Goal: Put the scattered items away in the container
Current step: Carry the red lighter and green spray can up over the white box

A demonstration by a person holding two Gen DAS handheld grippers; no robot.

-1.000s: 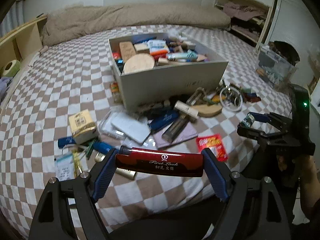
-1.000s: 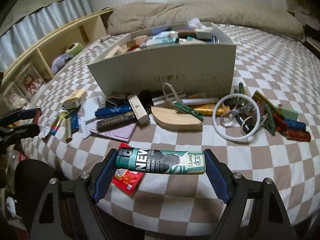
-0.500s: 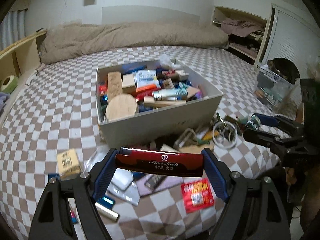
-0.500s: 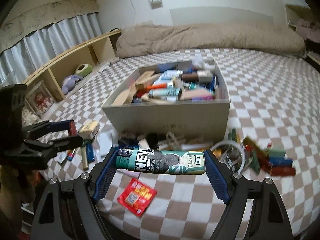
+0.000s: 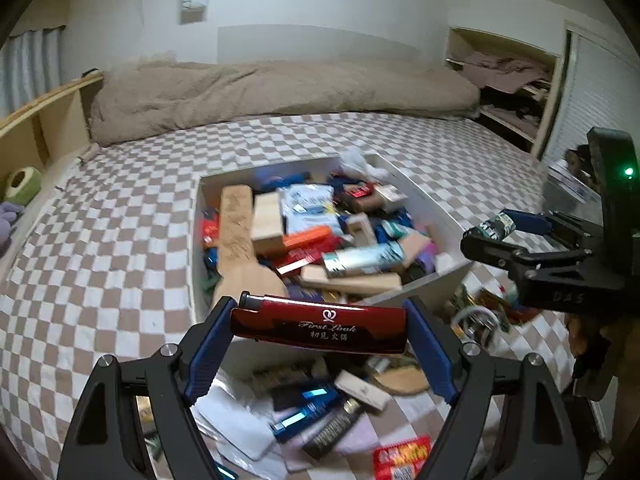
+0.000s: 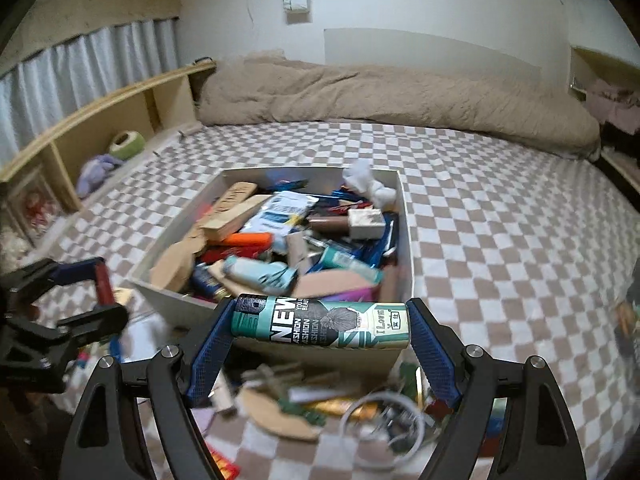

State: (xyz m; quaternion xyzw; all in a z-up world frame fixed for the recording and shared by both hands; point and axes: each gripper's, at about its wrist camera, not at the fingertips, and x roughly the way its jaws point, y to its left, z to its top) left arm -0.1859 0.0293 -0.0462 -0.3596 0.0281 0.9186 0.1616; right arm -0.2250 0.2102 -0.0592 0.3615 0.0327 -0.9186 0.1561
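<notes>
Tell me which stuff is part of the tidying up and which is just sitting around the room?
Part of the tidying:
- red lighter held in the left gripper
- green tube held in the right gripper
- box, already quite full
- loose bits on the checked sheet in front of the box

Just sitting around:
- beige duvet
- green roll on the shelf
- curtain

"First Look" on red lighter (image 5: 319, 327); "NEW", "I Love" on teal lighter (image 6: 320, 322)

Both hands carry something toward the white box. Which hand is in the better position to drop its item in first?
Probably the right: its tool holds the teal tube directly over the box's near wall. The left tool, holding the red lighter, seems slightly lower.
</notes>
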